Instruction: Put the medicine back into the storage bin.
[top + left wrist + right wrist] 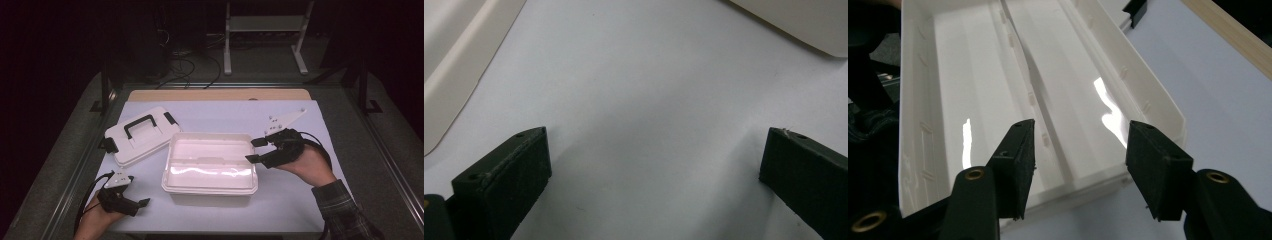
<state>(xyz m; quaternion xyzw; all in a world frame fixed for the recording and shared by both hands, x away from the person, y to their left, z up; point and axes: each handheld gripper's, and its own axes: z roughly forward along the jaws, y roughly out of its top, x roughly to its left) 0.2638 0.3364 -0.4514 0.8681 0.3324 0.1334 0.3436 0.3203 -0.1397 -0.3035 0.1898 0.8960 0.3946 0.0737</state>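
Observation:
A white open plastic box (210, 162) stands in the middle of the white table, and its inside (998, 90) holds nothing. Its white lid (139, 135), with a black handle and black latches, lies flat to the box's left. My right gripper (256, 150) hovers at the box's right rim, jaws apart over the near end wall (1078, 187) with nothing between them. My left gripper (140, 204) rests low at the front left, jaws wide over bare table (649, 115). The lid's edge (454, 85) and the box's corner (804, 25) flank that view.
A wooden strip (215, 95) borders the far edge of the table. Metal rails (385, 150) run along both sides. Behind stand a white frame (265, 30) and cables on a dark floor. Bare table lies in front of the box and to its right.

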